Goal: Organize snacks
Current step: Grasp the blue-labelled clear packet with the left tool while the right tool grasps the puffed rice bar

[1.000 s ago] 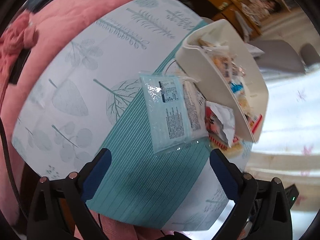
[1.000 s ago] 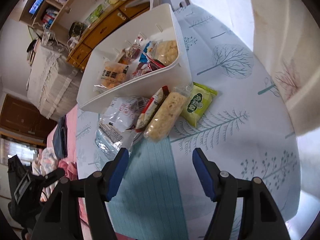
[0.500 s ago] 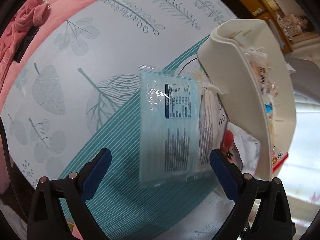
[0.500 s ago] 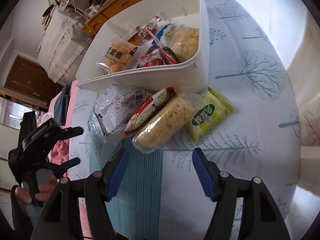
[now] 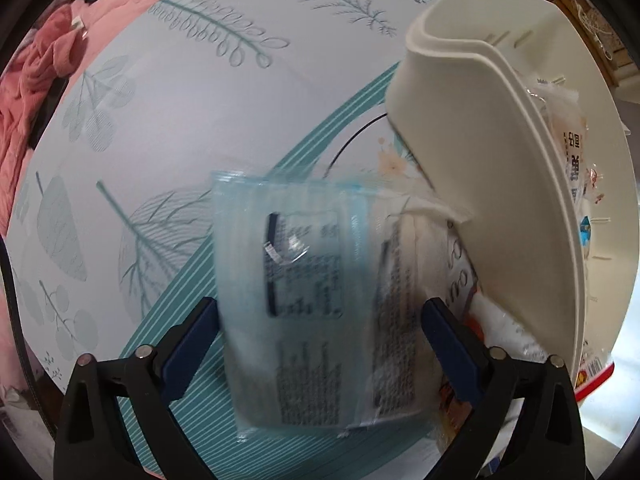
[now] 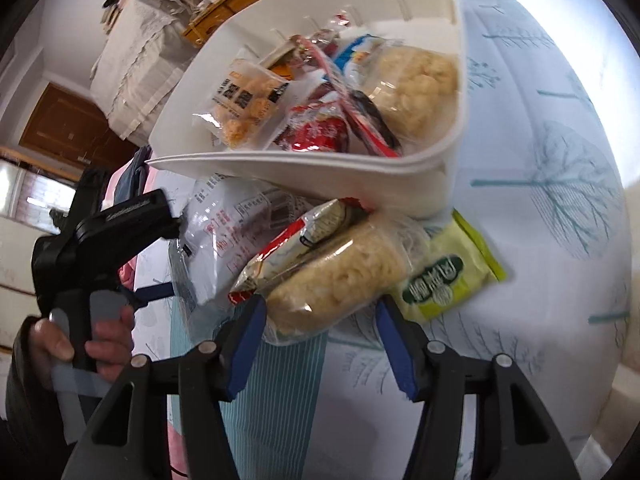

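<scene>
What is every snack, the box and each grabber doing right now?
White bin: upright, holding snacks.
Clear puffed-snack pack: lying outside the bin, between the right pads.
Green packet: flat on the tablecloth.
Blue packet: flat, label up.
Right gripper: closing, not gripping yet.
Left gripper: open over the blue packet.

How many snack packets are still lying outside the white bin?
5 show. Green packet at right, clear puffed-snack bag between the closing right claw, red-edged packet, white bag, blue packet under the left claw. The white bin may hide more.
</scene>
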`<state>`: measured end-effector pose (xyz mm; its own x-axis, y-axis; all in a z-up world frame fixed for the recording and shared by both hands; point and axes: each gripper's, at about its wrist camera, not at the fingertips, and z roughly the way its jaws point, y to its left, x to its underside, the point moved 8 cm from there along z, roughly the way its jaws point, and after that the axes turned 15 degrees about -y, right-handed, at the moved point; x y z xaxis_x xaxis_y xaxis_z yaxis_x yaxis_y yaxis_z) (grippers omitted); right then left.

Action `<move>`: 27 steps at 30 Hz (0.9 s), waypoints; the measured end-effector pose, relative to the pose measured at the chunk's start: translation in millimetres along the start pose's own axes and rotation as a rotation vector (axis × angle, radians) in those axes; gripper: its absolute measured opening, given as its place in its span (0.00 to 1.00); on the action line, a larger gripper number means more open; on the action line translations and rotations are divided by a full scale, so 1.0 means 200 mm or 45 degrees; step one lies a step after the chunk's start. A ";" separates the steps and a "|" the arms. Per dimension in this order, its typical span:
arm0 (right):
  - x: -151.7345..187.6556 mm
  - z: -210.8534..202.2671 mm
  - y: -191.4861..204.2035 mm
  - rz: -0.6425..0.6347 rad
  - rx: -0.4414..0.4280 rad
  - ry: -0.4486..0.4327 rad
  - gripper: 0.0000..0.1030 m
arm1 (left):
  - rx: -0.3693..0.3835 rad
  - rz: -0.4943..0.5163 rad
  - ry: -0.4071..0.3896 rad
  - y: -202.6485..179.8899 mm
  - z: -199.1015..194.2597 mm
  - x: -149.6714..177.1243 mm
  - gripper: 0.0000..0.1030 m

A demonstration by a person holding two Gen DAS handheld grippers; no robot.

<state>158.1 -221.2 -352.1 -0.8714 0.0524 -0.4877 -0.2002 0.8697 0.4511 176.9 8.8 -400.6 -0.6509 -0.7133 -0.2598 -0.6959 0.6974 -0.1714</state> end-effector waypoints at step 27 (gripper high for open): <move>-0.04 0.02 -0.06 0.167 -0.073 0.052 0.56 | -0.109 0.010 -0.066 -0.11 0.20 -0.02 0.98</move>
<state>169.2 -231.1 -356.4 -0.9090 0.1430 -0.3915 -0.1074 0.8271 0.5517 206.9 -1.5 -434.5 -0.6416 -0.7015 -0.3101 -0.7155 0.6931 -0.0876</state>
